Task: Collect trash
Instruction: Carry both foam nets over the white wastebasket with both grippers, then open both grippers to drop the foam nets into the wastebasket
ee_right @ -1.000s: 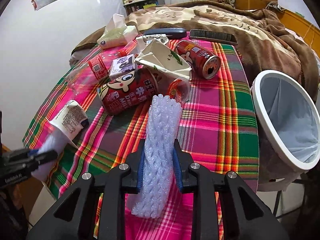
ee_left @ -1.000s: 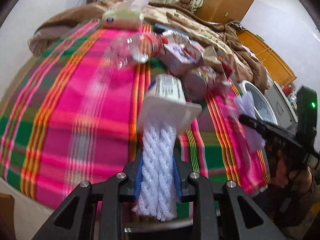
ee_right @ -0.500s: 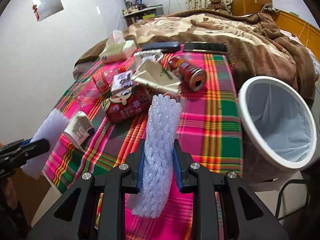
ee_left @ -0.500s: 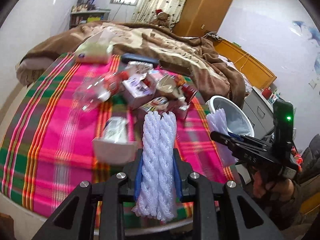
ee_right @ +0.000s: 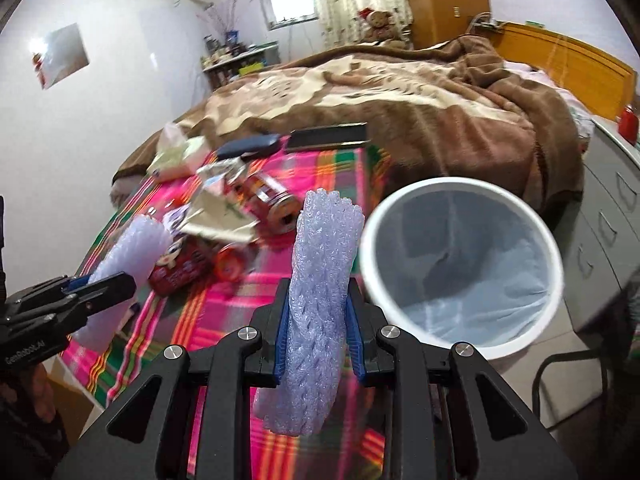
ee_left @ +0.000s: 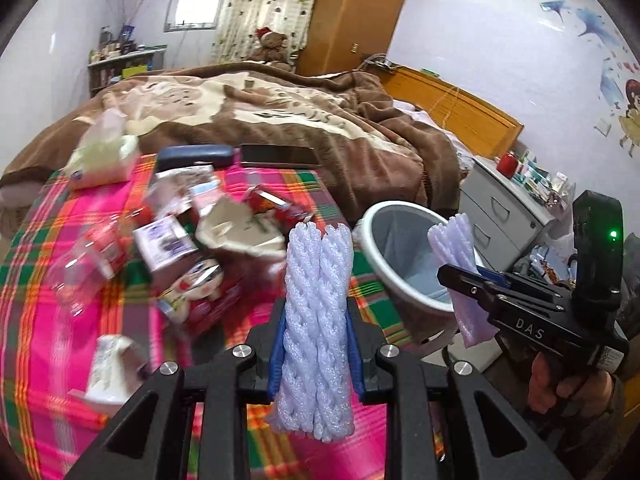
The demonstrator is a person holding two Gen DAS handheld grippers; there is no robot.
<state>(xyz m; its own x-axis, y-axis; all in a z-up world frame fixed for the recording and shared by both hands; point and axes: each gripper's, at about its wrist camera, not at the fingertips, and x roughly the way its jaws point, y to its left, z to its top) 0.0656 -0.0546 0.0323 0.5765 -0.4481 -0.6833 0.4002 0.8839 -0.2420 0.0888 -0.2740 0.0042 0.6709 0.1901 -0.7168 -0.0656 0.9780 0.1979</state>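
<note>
Both tools clamped on trash: left tool (ee_left: pixel 316 320) gripping white foam net sleeve (ee_left: pixel 318 320), right tool (ee_right: pixel 318 316) gripping lilac foam net sleeve (ee_right: pixel 320 300), beside round white lined bin (ee_right: pixel 460 272). Best centred over rim before release.

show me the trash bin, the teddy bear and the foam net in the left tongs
trash bin (ee_right: pixel 460 190), right wrist view, white rim at the far side
teddy bear (ee_left: pixel 273 45), left wrist view, its face
foam net (ee_left: pixel 318 304), left wrist view, middle of the roll

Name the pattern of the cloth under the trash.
The cloth is pink, green and orange plaid, clearest in the left wrist view.
</note>
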